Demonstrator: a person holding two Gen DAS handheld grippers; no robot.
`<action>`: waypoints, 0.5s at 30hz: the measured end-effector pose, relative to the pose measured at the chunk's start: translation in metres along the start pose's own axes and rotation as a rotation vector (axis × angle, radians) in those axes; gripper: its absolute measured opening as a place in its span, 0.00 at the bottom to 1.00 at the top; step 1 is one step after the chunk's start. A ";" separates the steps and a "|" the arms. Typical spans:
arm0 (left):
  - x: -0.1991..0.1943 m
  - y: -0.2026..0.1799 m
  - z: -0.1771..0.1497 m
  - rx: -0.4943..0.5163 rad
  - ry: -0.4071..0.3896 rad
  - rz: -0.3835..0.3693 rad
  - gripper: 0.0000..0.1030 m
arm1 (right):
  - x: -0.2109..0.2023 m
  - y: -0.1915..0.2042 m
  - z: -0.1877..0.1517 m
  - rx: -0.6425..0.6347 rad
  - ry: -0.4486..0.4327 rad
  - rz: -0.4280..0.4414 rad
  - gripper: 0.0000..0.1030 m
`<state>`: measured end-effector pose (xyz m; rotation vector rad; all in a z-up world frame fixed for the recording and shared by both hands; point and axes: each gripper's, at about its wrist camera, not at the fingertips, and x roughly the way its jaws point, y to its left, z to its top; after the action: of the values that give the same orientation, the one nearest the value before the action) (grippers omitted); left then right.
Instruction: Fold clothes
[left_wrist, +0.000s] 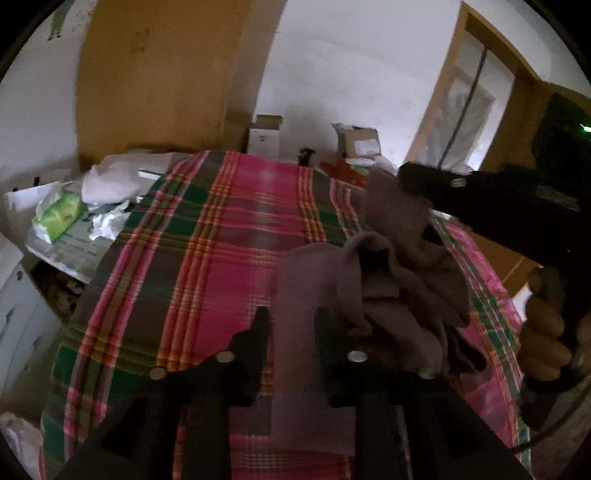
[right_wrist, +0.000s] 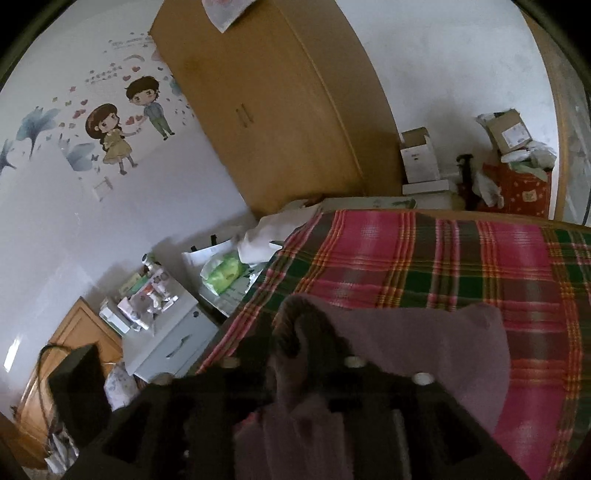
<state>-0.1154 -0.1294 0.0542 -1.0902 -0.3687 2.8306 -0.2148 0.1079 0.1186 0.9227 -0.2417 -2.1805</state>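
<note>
White walls close in a dim bedroom, and one plaid bedspread (left_wrist: 229, 258) in pink, green and orange covers the bed that fills the middle of both views; one tall wooden wardrobe (right_wrist: 280, 110) stands against the far wall, with two cartoon figures (right_wrist: 125, 122) stuck on the wall to its left; one grey-white bedside cabinet (right_wrist: 173, 339) sits by the bed's corner, its top crowded with small items too blurred to count; one green packet (left_wrist: 59, 216) lies among crumpled white paper off the bed's left edge; two cardboard boxes show by the far wall, one white box (right_wrist: 419, 158) and one brown box (right_wrist: 508, 129).

One mauve garment (left_wrist: 369, 280) is the only piece of clothing in sight, bunched and raised above the bedspread, strung between the two tools; the left gripper (left_wrist: 293, 328) has its two fingers closed on a strip of the cloth that runs down between them; the right gripper (right_wrist: 295, 350) likewise pinches a rolled edge of the same garment, the rest draping to the right over the plaid; in the left wrist view that right gripper (left_wrist: 417, 184) reaches in from the right, its tip buried in the fabric, and one hand (left_wrist: 546, 332) grips its handle at the frame's edge.
</note>
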 end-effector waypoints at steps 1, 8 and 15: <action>0.001 -0.003 0.001 0.011 0.002 -0.007 0.28 | -0.008 0.000 -0.003 0.000 -0.004 0.009 0.36; 0.010 -0.011 0.013 0.048 0.037 -0.019 0.28 | -0.068 -0.015 -0.058 0.013 -0.014 -0.012 0.36; 0.016 -0.007 0.025 -0.002 0.061 -0.108 0.28 | -0.040 -0.040 -0.128 0.040 0.219 -0.136 0.36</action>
<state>-0.1440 -0.1246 0.0637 -1.1186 -0.4128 2.6970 -0.1313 0.1782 0.0306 1.2220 -0.1195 -2.1805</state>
